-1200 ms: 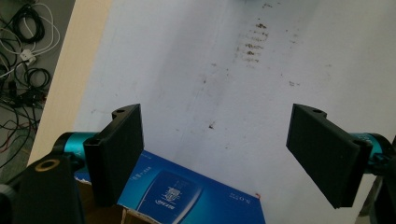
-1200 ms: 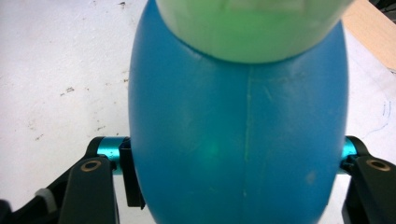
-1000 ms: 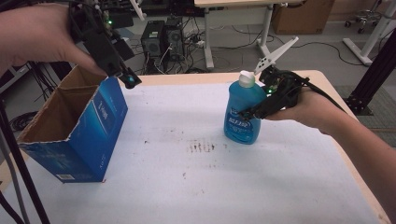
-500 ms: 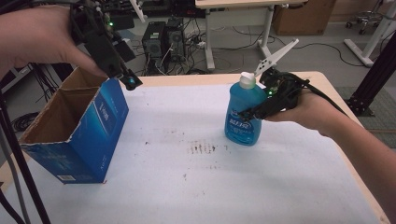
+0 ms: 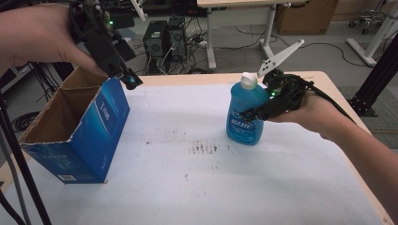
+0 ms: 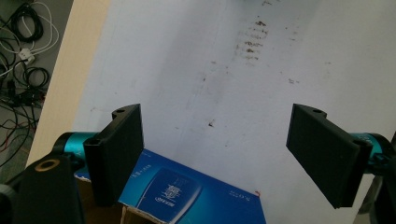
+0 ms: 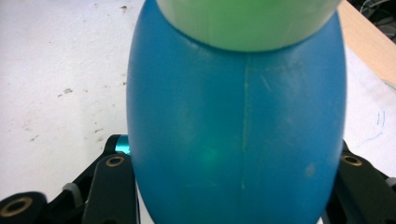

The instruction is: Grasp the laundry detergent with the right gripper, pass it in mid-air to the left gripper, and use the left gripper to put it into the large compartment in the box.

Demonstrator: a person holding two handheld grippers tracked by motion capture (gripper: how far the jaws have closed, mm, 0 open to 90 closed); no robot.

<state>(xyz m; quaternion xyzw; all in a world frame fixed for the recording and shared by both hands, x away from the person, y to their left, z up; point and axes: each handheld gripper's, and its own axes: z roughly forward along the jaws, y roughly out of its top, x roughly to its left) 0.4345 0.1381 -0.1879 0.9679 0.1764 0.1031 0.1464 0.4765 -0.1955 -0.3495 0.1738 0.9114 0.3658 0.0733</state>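
Right tongs (image 5: 251,115), having just closed, clamp the upright blue bottle (image 5: 245,112) at centre right; left tongs (image 5: 123,77) gape apart above the blue box (image 5: 94,126), upper left.

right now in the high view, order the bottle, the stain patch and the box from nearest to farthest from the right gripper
1. Bottle: gripped in the right gripper, at the table's right.
2. Stain patch: mid-table, left of the bottle and nearer the person.
3. Box: at the left edge, under the left gripper.
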